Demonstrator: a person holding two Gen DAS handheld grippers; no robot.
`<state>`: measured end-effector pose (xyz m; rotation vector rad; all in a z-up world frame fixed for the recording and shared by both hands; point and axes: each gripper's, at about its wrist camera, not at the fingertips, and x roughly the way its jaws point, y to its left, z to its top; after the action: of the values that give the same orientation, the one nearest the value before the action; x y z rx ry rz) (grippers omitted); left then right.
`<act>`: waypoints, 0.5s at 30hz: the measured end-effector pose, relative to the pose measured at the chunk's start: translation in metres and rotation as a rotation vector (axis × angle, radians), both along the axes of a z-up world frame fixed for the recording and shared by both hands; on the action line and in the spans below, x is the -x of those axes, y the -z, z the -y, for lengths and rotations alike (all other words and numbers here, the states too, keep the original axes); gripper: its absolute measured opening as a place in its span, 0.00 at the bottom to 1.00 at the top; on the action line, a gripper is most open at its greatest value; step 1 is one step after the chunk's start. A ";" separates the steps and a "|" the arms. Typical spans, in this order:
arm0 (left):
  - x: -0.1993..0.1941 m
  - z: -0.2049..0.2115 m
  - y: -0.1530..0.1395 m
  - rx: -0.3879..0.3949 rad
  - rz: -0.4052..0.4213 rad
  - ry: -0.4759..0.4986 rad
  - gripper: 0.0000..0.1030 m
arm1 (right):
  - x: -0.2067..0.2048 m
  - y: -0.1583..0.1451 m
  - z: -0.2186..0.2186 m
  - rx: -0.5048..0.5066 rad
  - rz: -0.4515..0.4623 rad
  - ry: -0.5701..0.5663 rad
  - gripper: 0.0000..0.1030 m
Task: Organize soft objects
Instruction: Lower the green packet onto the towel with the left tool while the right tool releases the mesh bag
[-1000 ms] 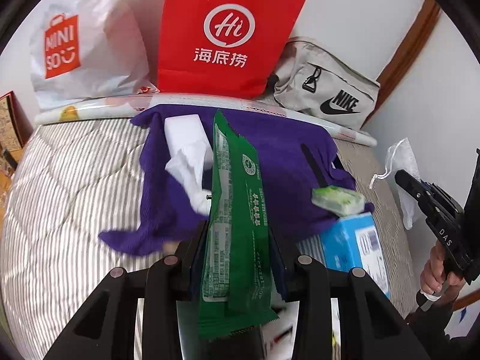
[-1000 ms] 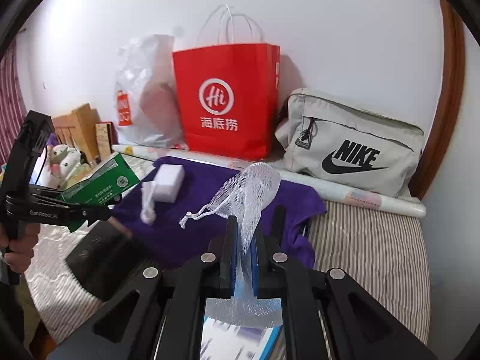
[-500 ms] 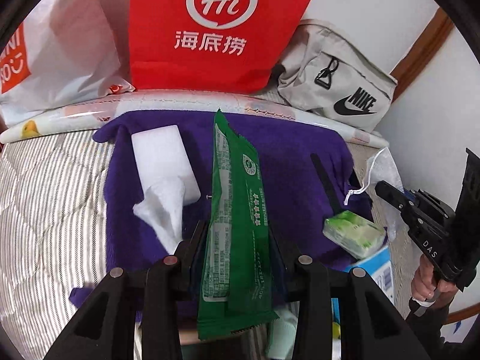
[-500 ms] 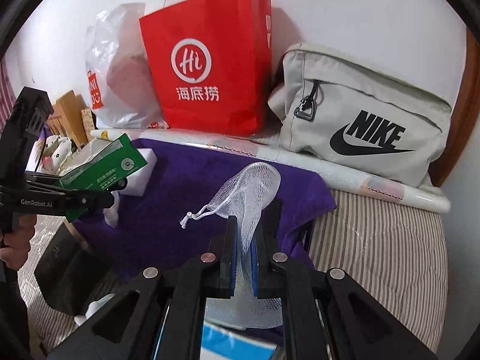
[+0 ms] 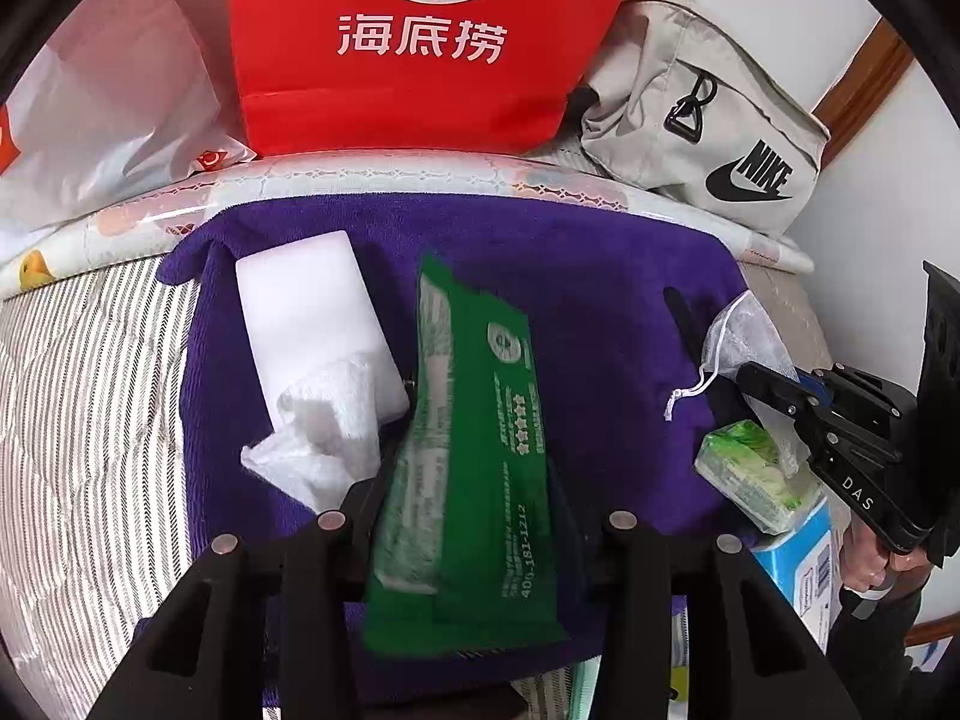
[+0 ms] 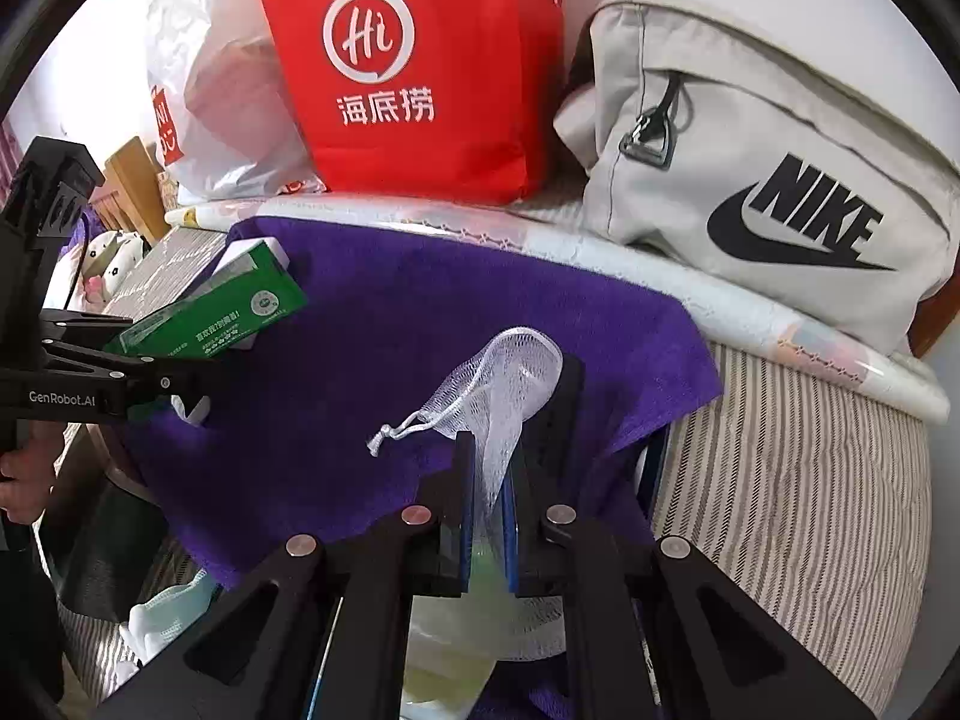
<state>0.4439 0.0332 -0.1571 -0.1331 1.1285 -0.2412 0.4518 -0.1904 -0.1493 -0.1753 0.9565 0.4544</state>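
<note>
A purple towel (image 5: 600, 300) (image 6: 390, 330) is spread on the striped bed. My left gripper (image 5: 465, 480) (image 6: 180, 372) hangs just above it. Its jaws are opening, and a green packet (image 5: 468, 450) (image 6: 216, 318) still sits between the pads. To the packet's left a white sponge block (image 5: 306, 300) and a crumpled white cloth (image 5: 324, 426) lie on the towel. My right gripper (image 6: 510, 420) (image 5: 762, 384) is shut on a white mesh drawstring bag (image 6: 510, 372) (image 5: 744, 336) over the towel's right edge.
A green-and-white tissue pack (image 5: 750, 474) rests on a blue box (image 5: 804, 552) at the towel's right. Behind stand a red paper bag (image 5: 408, 30), a grey Nike bag (image 5: 708, 114) and a white plastic bag (image 5: 108, 120), with a rolled sheet (image 5: 420, 174) in front.
Both grippers have come forward and down towards the purple towel. The left jaws stand a little wider around the green packet. The right gripper keeps its hold on the mesh bag.
</note>
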 end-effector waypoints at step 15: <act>0.021 -0.003 -0.020 -0.105 0.050 -0.019 0.66 | 0.006 -0.015 0.000 -0.010 0.042 -0.001 0.65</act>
<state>0.4227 0.0364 -0.1371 -0.0447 1.0875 -0.1669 0.4456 -0.1905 -0.1340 -0.1761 0.9131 0.4548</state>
